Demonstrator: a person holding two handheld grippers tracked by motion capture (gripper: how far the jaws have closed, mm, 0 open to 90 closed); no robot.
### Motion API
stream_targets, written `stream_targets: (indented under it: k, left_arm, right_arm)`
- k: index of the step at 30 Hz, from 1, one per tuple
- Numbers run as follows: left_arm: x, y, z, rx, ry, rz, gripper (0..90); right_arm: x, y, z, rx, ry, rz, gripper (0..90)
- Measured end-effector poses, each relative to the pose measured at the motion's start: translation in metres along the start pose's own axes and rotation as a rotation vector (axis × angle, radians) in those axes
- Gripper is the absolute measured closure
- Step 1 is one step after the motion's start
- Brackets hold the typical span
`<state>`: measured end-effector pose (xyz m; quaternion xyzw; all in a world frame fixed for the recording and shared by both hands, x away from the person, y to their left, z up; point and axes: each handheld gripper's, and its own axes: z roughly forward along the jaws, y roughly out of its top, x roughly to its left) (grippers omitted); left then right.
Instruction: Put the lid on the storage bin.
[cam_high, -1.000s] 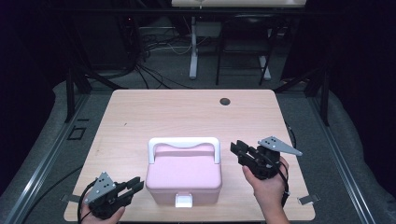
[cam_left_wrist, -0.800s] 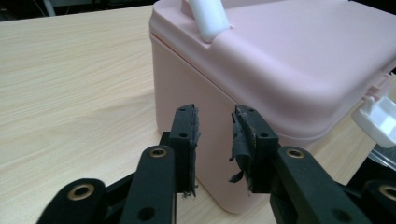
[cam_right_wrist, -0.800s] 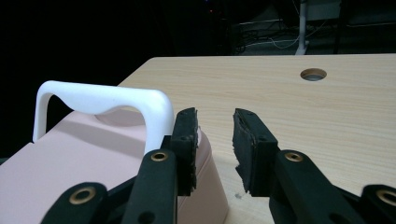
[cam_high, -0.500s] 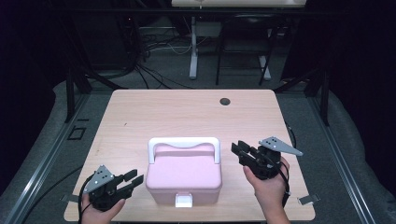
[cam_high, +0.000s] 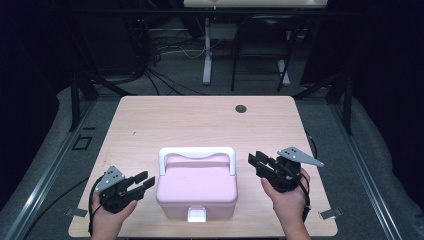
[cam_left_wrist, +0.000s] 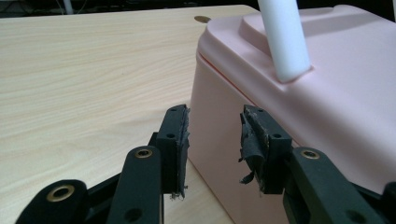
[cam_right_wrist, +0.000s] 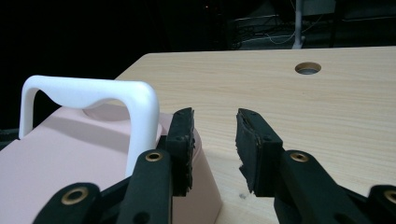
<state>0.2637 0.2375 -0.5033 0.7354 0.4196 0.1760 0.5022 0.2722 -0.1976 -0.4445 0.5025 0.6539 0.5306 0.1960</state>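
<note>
From the high view, a pink lidded box (cam_high: 197, 187) with a white handle (cam_high: 197, 152) sits near the tabletop's (cam_high: 200, 120) front edge, between the left tool (cam_high: 141, 180) and right tool (cam_high: 258, 162). The left gripper view shows empty jaws, just opening, beside the box's corner. The right gripper view shows empty, just-widening jaws beside the handle.

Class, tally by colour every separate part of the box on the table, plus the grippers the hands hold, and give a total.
Pink box body with lid: 1
White parts: 2, the handle and the front latch
Black grippers: 2, the left gripper and the right gripper
Total: 5
</note>
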Motion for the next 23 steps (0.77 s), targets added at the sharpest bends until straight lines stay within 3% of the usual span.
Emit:
stream_targets:
  k: [14,23]
  left_arm:
    - [0.011,0.011,0.016,-0.007,0.004,-0.03,62.2]
    - [0.016,0.022,0.016,-0.013,0.002,-0.046,59.9]
  right_arm:
    - [-0.011,-0.007,0.004,0.022,-0.032,-0.005,62.9]
    - [-0.016,-0.011,0.007,0.034,-0.05,-0.003,61.1]
